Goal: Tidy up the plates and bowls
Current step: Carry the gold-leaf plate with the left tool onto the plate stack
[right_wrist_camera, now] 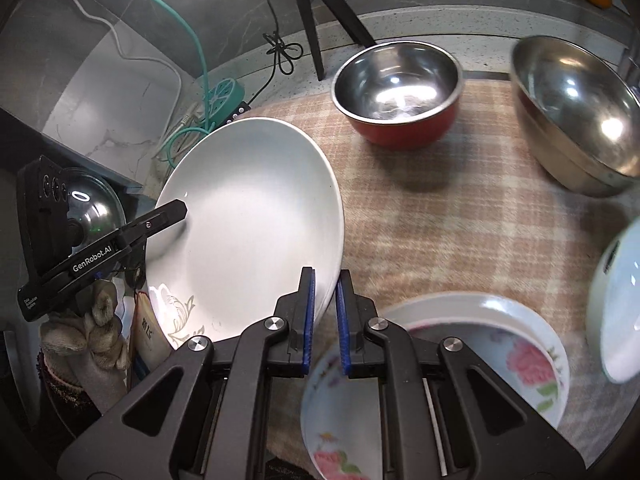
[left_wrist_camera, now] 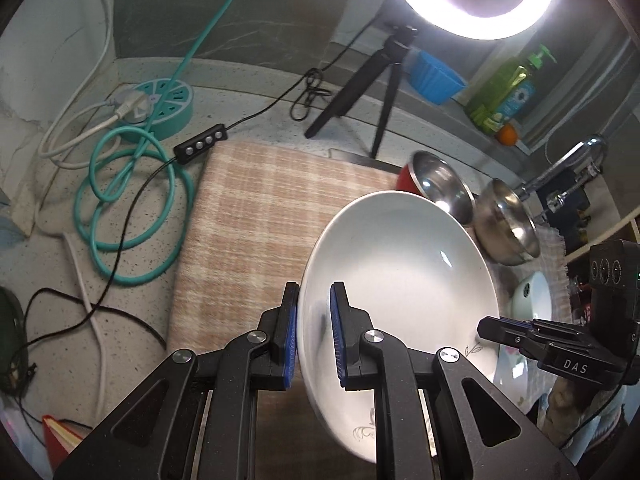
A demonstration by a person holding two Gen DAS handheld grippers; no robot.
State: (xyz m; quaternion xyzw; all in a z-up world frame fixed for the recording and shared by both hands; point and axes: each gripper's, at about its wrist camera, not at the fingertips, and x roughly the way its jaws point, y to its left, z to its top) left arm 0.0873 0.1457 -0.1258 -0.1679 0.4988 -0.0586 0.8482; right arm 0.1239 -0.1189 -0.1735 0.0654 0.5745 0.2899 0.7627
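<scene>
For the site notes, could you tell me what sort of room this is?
Probably a home kitchen: a speckled countertop, a faucet and a green soap bottle at the back.

Both wrist views look steeply down, close over the checked cloth (left_wrist_camera: 256, 216), sharing the white plate (right_wrist_camera: 256, 208) from opposite rims.

A white plate (right_wrist_camera: 248, 216) bears a faint grey-gold leaf motif near its rim. The cloth (right_wrist_camera: 460, 216) beneath is peach-and-cream plaid. One steel bowl (right_wrist_camera: 396, 92) is red outside; another (right_wrist_camera: 580, 116) plain silver. Blurred plates (right_wrist_camera: 520, 344) show what look like pink flowers.
</scene>
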